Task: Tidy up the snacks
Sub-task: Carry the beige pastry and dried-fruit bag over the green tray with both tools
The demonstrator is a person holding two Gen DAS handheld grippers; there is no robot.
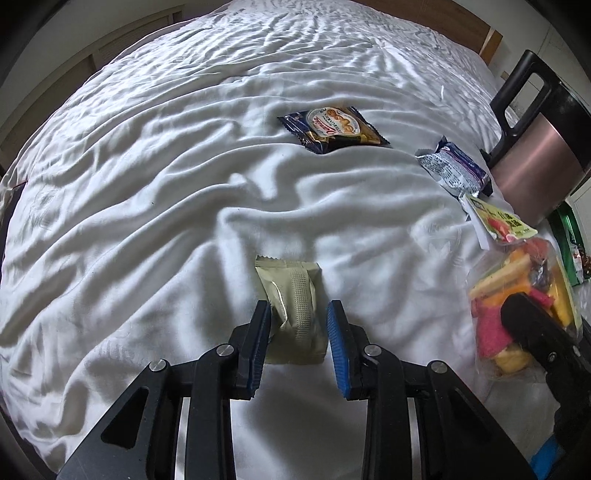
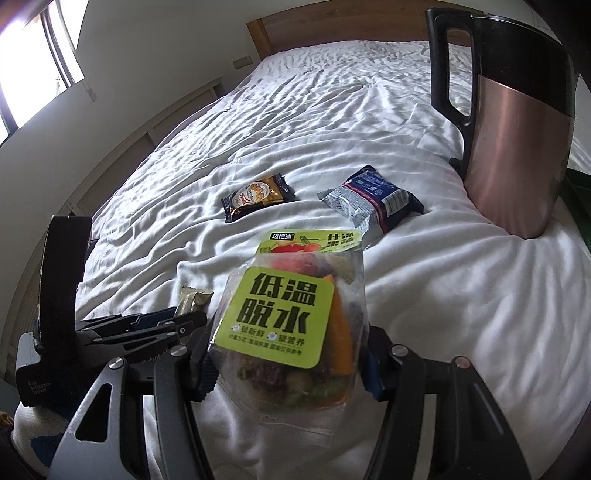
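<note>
My left gripper (image 1: 298, 314) is open, its blue pads either side of a beige snack packet (image 1: 293, 310) lying on the white bed; the packet also shows in the right wrist view (image 2: 192, 299). My right gripper (image 2: 284, 365) is shut on a clear bag of dried fruit and vegetables with a green label (image 2: 288, 317), also seen at the right of the left wrist view (image 1: 517, 280). A dark cookie packet (image 1: 332, 127) (image 2: 258, 195) and a blue-and-silver packet (image 1: 456, 170) (image 2: 373, 199) lie farther up the bed.
A rose-gold kettle (image 2: 517, 122) with a black handle stands on the bed at the right, also in the left wrist view (image 1: 535, 158). A green packet (image 1: 570, 240) lies behind it. The wooden headboard (image 2: 332, 26) is at the far end.
</note>
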